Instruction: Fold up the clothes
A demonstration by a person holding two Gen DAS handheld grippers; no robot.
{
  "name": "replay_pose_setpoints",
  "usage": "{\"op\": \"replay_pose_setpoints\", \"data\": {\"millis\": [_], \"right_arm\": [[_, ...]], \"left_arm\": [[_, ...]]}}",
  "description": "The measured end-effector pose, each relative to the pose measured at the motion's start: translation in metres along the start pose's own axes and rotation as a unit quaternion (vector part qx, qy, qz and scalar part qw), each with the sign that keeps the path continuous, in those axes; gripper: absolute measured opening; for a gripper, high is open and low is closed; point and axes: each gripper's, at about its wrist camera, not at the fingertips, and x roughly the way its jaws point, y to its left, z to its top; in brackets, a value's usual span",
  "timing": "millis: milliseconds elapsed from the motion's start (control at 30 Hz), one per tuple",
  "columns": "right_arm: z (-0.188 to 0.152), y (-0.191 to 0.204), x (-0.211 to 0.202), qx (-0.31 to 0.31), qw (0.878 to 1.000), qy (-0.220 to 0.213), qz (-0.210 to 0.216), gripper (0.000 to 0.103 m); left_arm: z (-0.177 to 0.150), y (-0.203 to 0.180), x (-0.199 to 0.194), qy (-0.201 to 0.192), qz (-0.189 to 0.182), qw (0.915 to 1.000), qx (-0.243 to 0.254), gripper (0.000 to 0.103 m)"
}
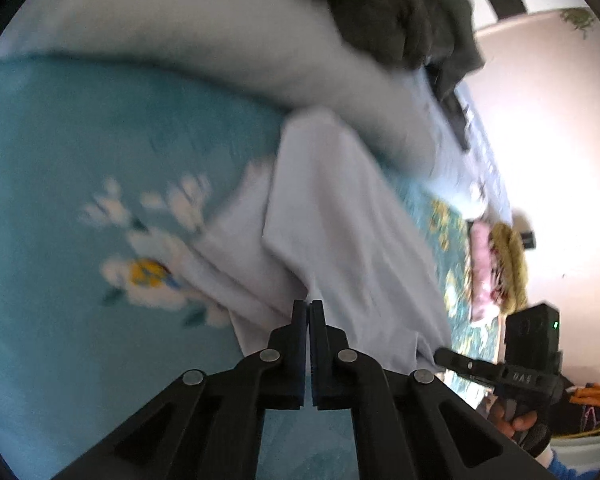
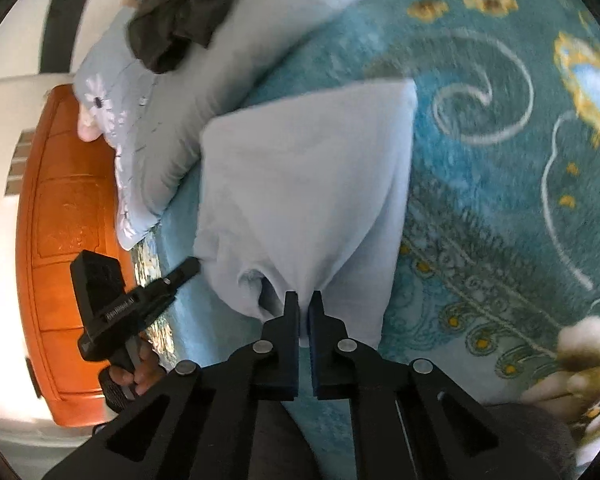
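A pale lilac-white garment [image 1: 340,216] lies partly folded on a teal flowered blanket [image 1: 80,140]. My left gripper [image 1: 308,308] is shut on the garment's near edge, and the cloth rises in a pinch between its pads. In the right wrist view the same garment [image 2: 300,184] hangs from my right gripper [image 2: 303,300], which is shut on a gathered fold at its near edge. Each view shows the other gripper beside the cloth: the right gripper [image 1: 440,354] at the garment's right edge, the left gripper [image 2: 192,266] at its left edge, each held by a hand.
A grey-blue pillow [image 2: 172,120] lies beyond the garment with dark clothes [image 2: 180,12] heaped on it. An orange wooden panel [image 2: 60,220] stands at the bed's left. A pink and yellow bundle [image 1: 496,268] sits on the blanket at the right. A pale wall lies behind.
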Motion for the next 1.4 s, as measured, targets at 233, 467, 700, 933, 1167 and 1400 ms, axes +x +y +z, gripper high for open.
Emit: {"op": "replay_pose_setpoints", "data": {"millis": [233,467,700,933,1167,1400], "right_arm": [[-0.013,-0.024,0.027,0.018,0.998,0.036,-0.049,0.004],[-0.009,-0.019,0.012,-0.001,0.999,0.018,-0.043,0.007],[0.006,-0.048,-0.006,0.052,0.997,-0.059,-0.022,0.045],[0.030,-0.073,0.003,0.110,0.989,-0.096,-0.001,0.045],[0.043,-0.077,0.011,0.108,0.989,-0.093,0.030,0.048],[0.045,-0.060,0.019,0.081,0.993,-0.073,0.043,0.007]], "left_arm": [[-0.006,0.026,0.009,0.029,0.061,0.9977,-0.007,0.000],[0.005,0.044,-0.004,0.000,0.043,0.9984,-0.037,0.001],[0.022,0.049,0.003,-0.007,0.030,0.9971,-0.069,0.048],[0.015,0.047,0.013,-0.004,0.011,0.9963,-0.085,0.056],[0.020,0.050,0.014,-0.002,-0.012,0.9959,-0.089,0.060],[0.033,0.055,0.019,-0.011,-0.035,0.9932,-0.111,0.062]]}}
